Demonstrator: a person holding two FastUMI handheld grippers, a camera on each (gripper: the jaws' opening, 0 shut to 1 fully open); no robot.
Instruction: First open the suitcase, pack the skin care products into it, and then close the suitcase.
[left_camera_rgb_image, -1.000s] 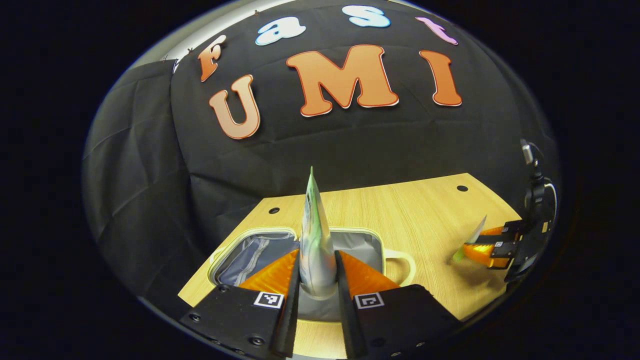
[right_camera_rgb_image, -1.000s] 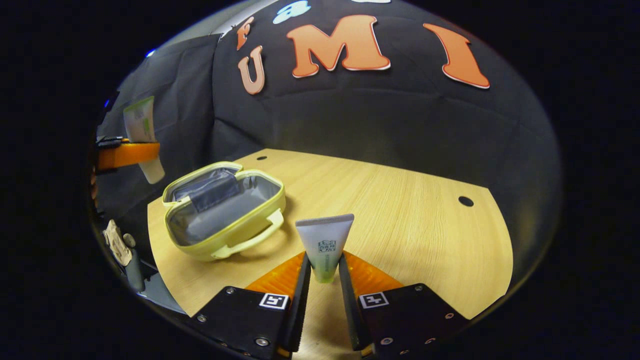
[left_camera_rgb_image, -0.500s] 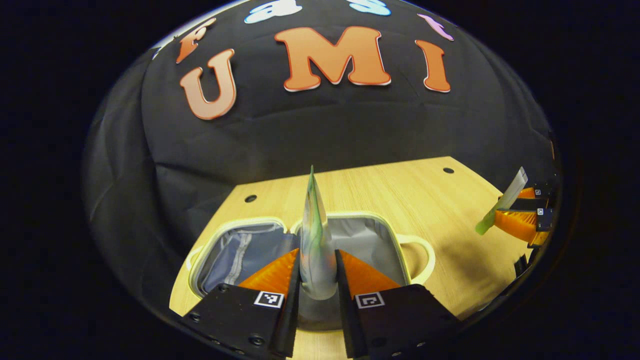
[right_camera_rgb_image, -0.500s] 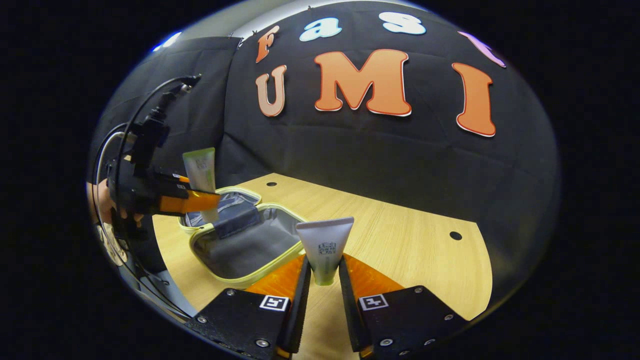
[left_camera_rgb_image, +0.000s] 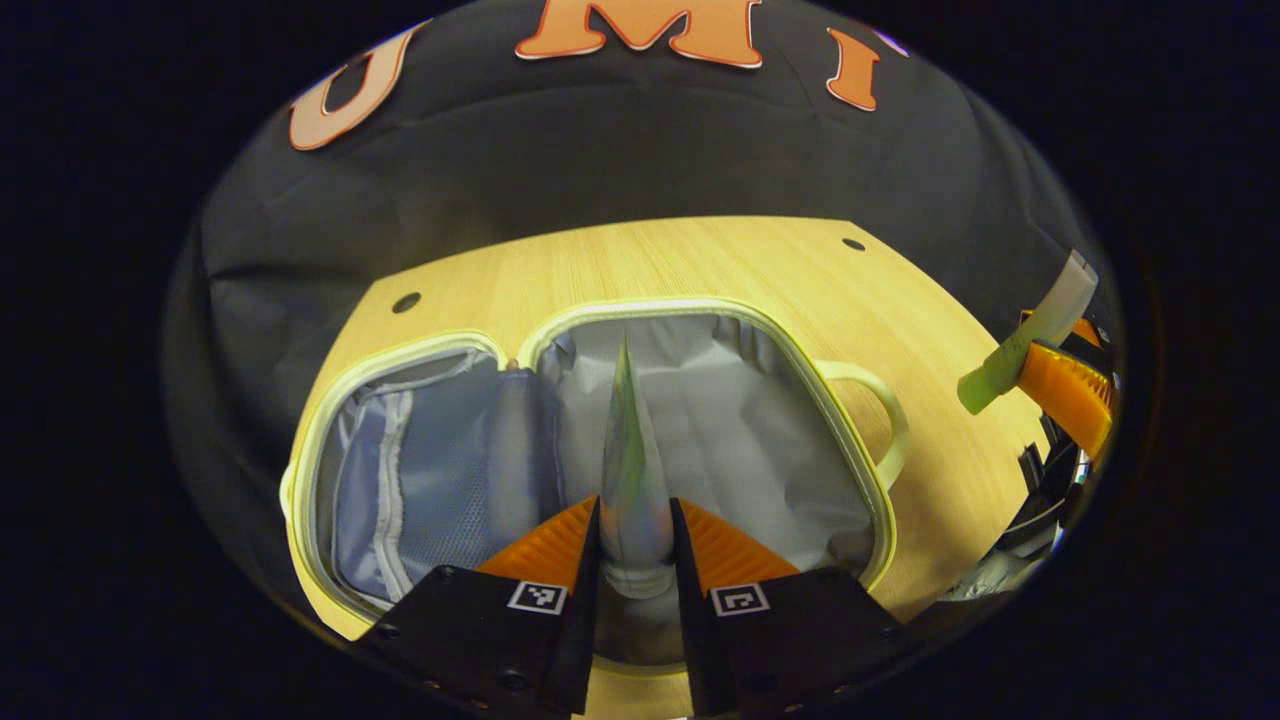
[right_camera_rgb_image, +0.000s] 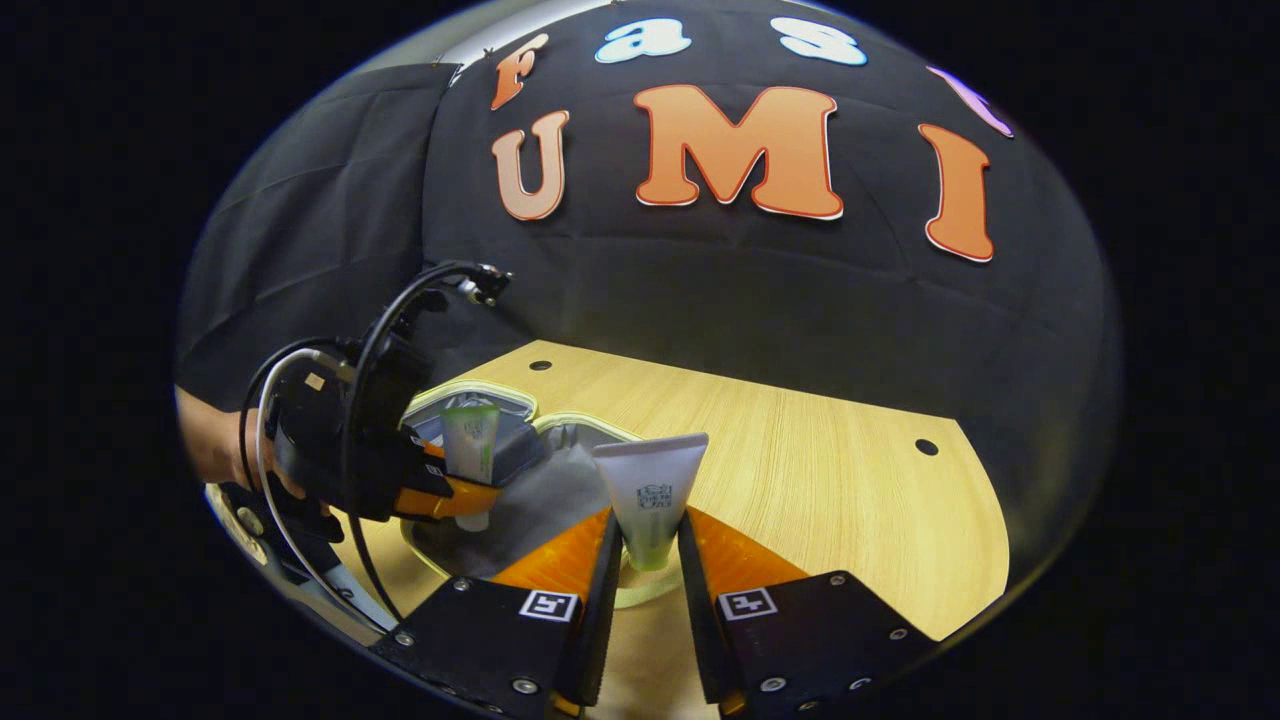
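Both grippers held tubes over the open suitcase.

Left gripper was clamped on an edge-on tube, hanging above the grey lining of the suitcase, which lay flat open on the wooden table. Right gripper pinched a second tube, cap down, just beside the suitcase's near rim; a hand carried the left unit.

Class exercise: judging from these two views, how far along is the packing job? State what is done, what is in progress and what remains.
Done: the suitcase lies open on the table. In progress: the left gripper holds one tube over the open case, and the right gripper holds a second tube. Remaining: both tubes go inside, then the case gets closed.
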